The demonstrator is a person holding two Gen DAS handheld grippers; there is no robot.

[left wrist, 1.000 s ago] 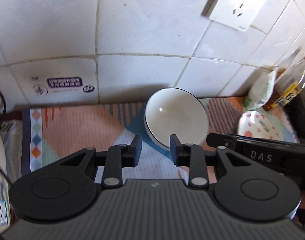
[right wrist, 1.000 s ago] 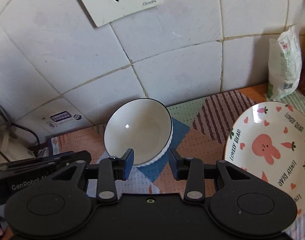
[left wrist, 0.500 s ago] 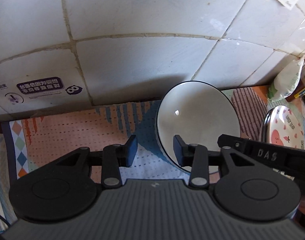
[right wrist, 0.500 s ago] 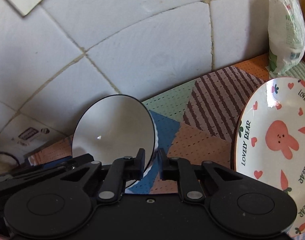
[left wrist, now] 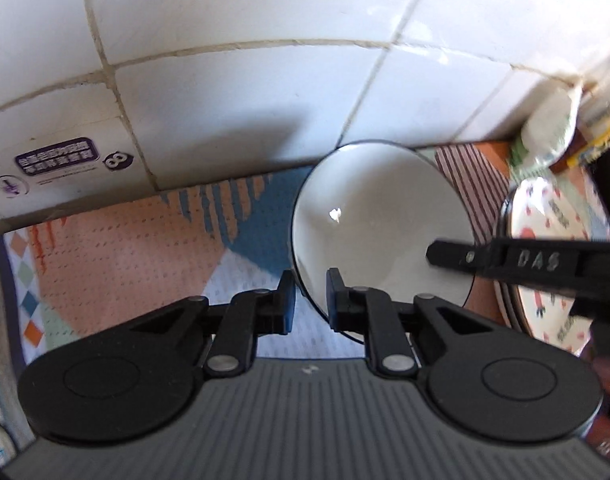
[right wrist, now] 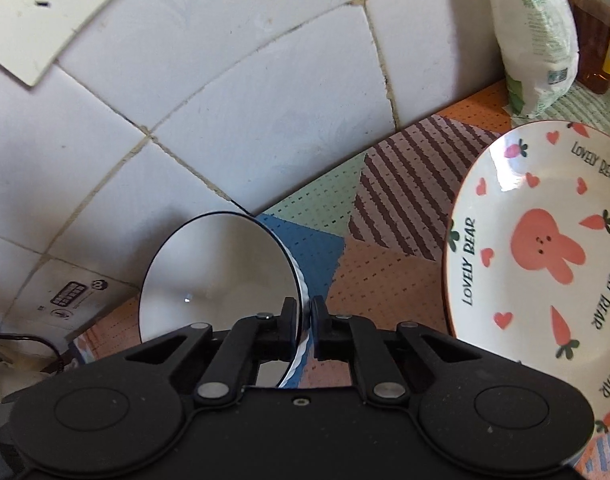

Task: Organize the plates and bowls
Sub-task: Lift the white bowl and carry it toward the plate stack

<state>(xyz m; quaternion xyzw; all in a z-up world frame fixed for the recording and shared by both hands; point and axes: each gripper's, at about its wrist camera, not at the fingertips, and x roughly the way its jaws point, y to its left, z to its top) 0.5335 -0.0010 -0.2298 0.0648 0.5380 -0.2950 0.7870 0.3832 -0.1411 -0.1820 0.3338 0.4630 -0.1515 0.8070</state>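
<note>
A white bowl point(left wrist: 385, 224) with a dark rim stands on the patterned mat against the tiled wall. In the left wrist view my left gripper point(left wrist: 310, 294) has the bowl's near-left rim between its fingers, jaws closing onto it. The right wrist view shows the bowl point(right wrist: 217, 280) tilted on edge, and my right gripper point(right wrist: 303, 314) closing tight on its right rim. A black finger point(left wrist: 505, 260) of the right gripper reaches in over the bowl from the right. To the right lies a rabbit-and-carrot plate point(right wrist: 545, 260), also seen in the left view point(left wrist: 545, 216).
The tiled wall point(left wrist: 265, 100) rises close behind the bowl, with a socket plate point(right wrist: 45, 8) up on it. A white-and-green bag point(right wrist: 537, 40) and a brown bottle point(right wrist: 597, 40) stand at the back right. A dark cable point(right wrist: 17, 340) lies at the far left. The mat point(left wrist: 125, 260) is bare left of the bowl.
Both grippers have come down and in toward the bowl. Their jaws, apart a second ago, have shut over opposite sides of its rim. The right gripper has rolled.
</note>
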